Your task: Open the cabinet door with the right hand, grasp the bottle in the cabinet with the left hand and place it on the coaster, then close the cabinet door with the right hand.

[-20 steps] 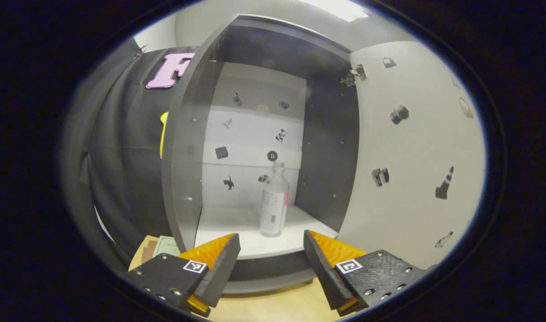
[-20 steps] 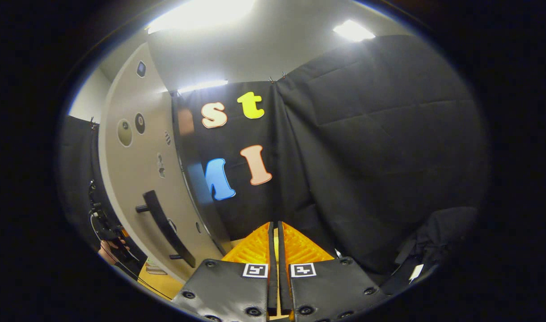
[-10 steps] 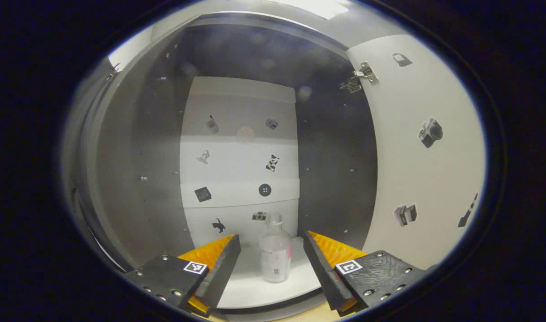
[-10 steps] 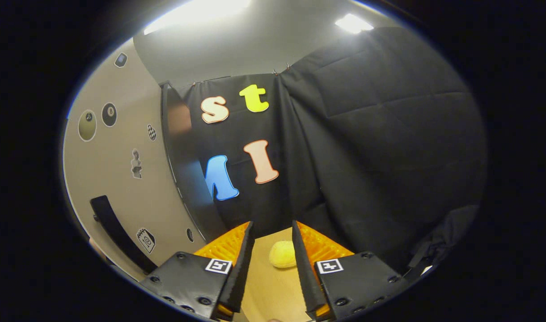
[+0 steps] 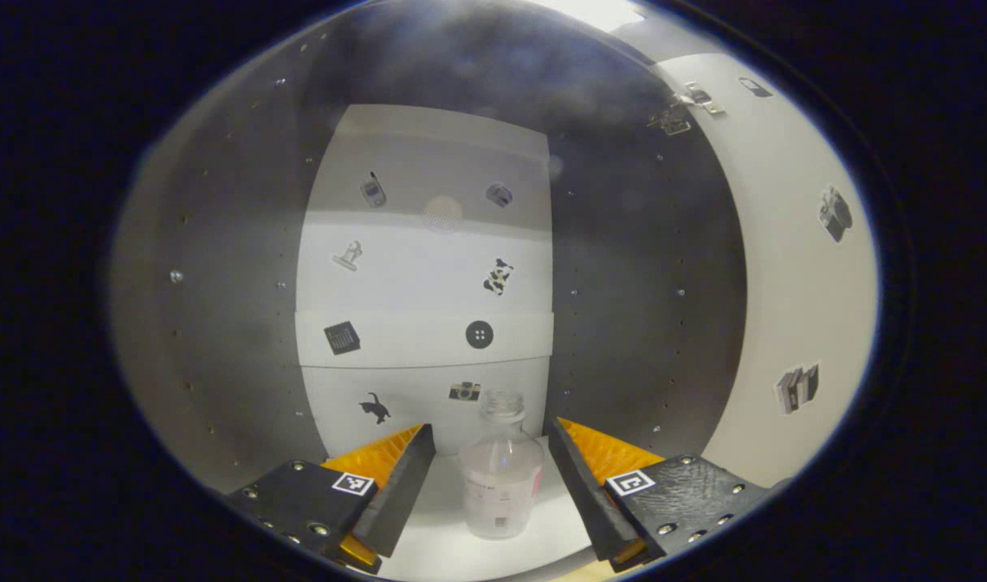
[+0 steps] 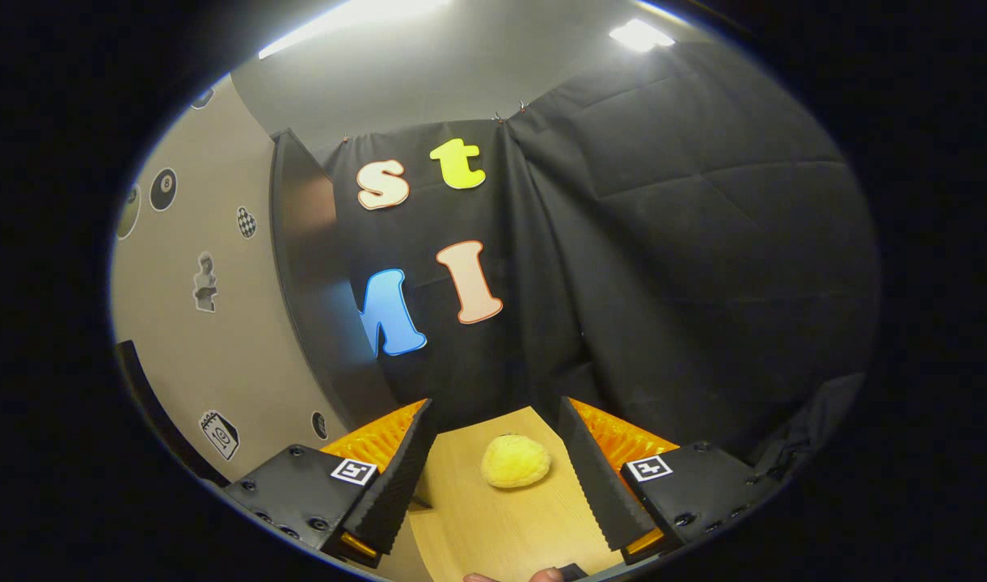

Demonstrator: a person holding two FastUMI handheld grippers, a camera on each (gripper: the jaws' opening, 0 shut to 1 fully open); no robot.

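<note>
In the left gripper view a clear plastic bottle point(image 5: 499, 473) with no cap stands upright on the white floor of the open cabinet point(image 5: 234, 323). My left gripper point(image 5: 490, 453) is open inside the cabinet, its fingers either side of the bottle with gaps on both sides. The swung-out cabinet door point(image 5: 792, 267) runs along the right. In the right gripper view my right gripper point(image 6: 493, 440) is open over the wooden table point(image 6: 501, 525), holding nothing. The door's outer face point(image 6: 218, 323) with its dark handle point(image 6: 137, 388) stands to the left.
A yellow lumpy object point(image 6: 515, 461) lies on the table between my right gripper's fingers, farther off. Black cloth point(image 6: 687, 267) closes off the back and right. Stickers dot the cabinet's white back panel point(image 5: 428, 275). A fingertip point(image 6: 509, 576) shows at the bottom edge.
My left gripper has moved forward into the cabinet until its fingers flank the bottle. My right gripper went from shut to open and drew away from the door handle.
</note>
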